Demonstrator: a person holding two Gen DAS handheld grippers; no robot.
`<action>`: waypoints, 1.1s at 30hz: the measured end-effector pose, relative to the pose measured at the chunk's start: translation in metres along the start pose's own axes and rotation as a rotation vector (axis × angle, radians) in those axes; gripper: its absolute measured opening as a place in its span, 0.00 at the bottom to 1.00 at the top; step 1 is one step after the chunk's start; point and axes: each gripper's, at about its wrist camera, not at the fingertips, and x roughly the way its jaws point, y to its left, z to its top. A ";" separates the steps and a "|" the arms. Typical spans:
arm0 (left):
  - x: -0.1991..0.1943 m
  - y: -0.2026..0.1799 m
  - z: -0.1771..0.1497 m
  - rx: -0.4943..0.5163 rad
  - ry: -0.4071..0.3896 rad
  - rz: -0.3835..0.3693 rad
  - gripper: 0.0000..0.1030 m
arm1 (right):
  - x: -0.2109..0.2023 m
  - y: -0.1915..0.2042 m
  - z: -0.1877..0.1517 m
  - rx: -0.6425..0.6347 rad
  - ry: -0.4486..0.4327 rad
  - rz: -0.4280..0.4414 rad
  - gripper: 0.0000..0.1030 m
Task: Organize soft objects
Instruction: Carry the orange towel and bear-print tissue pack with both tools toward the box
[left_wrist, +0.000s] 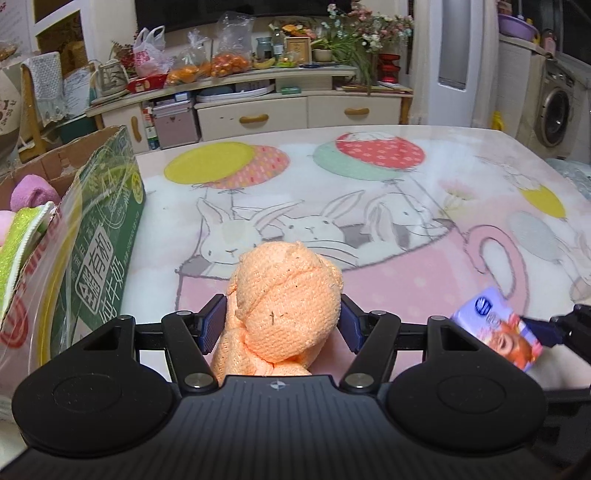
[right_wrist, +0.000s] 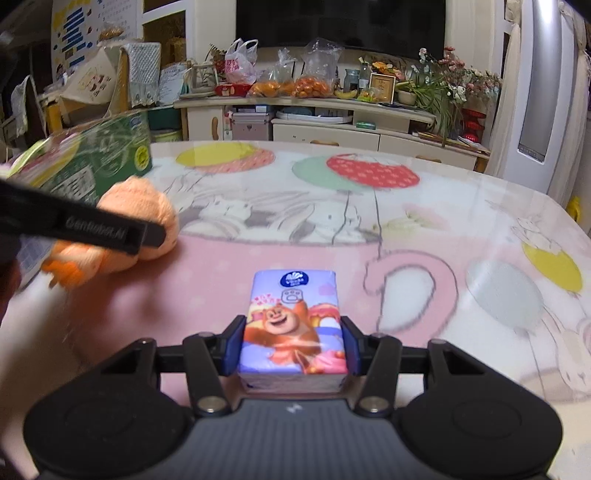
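Note:
My left gripper is shut on a knotted orange knit cloth, held just above the table. That orange cloth also shows at the left of the right wrist view, with the left gripper's black finger across it. My right gripper is shut on a purple tissue pack printed with a cartoon bear. The same tissue pack appears at the right edge of the left wrist view. A green cardboard box stands open at the left, with a pink rolled cloth and a green-yellow cloth inside.
The table wears a pink cover with rabbits and balloons. Behind it runs a cream sideboard with bags of oranges and flowers. A washing machine stands at the far right.

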 end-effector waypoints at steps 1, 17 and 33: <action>-0.003 -0.001 -0.001 0.004 -0.002 -0.009 0.76 | -0.003 0.003 -0.002 -0.007 0.005 0.002 0.50; -0.050 0.015 0.006 -0.017 -0.074 -0.091 0.76 | -0.038 0.033 -0.004 -0.069 0.001 -0.019 0.50; -0.087 0.063 0.037 -0.089 -0.154 -0.020 0.77 | -0.064 0.061 0.054 -0.071 -0.097 0.019 0.50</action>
